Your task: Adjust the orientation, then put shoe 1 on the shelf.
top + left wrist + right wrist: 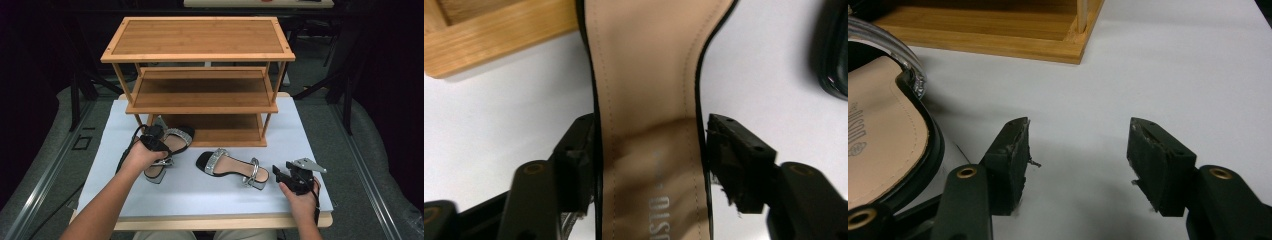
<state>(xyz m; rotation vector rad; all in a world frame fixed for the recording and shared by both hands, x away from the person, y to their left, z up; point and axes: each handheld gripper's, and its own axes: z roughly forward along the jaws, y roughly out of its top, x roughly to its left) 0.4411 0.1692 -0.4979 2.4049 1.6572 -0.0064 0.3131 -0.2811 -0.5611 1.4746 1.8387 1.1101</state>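
Note:
Two black sandals with silver sparkly straps lie on the white table top (300, 130). The left sandal (176, 141) rests by the rack's bottom shelf. My left gripper (161, 140) is down over it and open. Up close, its jaws straddle the beige insole (649, 75), with the left pad (576, 150) at the sole's edge and the right pad (734, 150) a hair off it. The right sandal (232, 167) lies in the middle. My right gripper (278, 172) stands open just right of that sandal's heel (883, 125), holding nothing (1078, 130).
A three-tier wooden shoe rack (200, 37) stands at the back of the table, all shelves bare; its base board (998, 40) lies just ahead of the right gripper. The other sandal's black toe (831, 55) shows at the left gripper view's edge. The table's front edge (220, 220) is near.

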